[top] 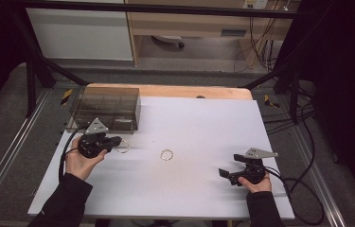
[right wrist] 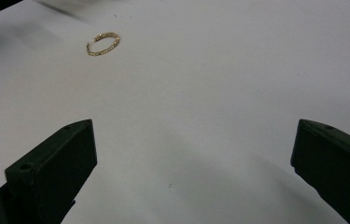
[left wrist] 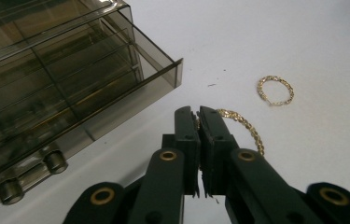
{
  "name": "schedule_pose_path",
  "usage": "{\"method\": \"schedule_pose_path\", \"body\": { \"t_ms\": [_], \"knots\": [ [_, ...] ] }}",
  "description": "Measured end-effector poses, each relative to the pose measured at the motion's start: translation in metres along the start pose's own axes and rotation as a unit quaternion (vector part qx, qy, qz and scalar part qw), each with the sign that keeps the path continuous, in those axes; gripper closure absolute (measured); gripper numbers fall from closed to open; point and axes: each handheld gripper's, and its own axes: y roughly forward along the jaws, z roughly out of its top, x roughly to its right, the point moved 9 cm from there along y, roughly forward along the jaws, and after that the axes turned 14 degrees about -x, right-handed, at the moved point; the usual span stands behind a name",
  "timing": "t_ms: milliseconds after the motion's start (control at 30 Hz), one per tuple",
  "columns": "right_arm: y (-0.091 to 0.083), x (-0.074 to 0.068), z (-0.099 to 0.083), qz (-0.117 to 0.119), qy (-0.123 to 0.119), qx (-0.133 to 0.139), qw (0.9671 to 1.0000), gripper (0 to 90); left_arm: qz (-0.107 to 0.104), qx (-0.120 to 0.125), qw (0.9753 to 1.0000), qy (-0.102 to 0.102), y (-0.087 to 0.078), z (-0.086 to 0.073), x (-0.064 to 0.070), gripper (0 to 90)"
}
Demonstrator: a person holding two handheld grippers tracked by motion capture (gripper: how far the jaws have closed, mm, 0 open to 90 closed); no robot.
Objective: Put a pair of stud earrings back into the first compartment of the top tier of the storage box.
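My left gripper (top: 117, 140) (left wrist: 198, 113) is shut on a gold hoop earring (left wrist: 245, 126) (top: 125, 147), held just in front of the smoky clear organizer box (top: 105, 108) (left wrist: 56, 79). A second gold hoop earring (top: 166, 154) (left wrist: 275, 90) (right wrist: 103, 43) lies flat on the white table top (top: 189, 189), right of the held one. My right gripper (top: 222, 173) (right wrist: 193, 154) stands open low over the table at the right, its jaws wide apart with nothing between them; the loose hoop lies well ahead of it.
The organizer box has several compartments and stands at the table's far left. Cables (top: 298, 189) trail off the right edge. A black frame post (top: 31, 85) and a wooden shelf unit (top: 189, 23) stand beyond the table.
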Motion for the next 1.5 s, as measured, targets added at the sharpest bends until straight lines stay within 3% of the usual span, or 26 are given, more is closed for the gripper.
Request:
{"method": "schedule_pose_path", "body": {
  "t_ms": [967, 1500],
  "knots": [
    [0.0, 0.0, 0.0, -0.001, 0.0, -0.001, 1.0, 0.7, 0.021, 0.003, 0.9996, -0.02, -0.025, -0.009, -0.034, 86.5],
    [0.0, 0.0, 0.0, -0.001, -0.001, -0.001, 1.0, 0.7, 0.039, 0.005, 0.9987, -0.032, -0.039, -0.005, -0.052, 86.6]
  ]
}}
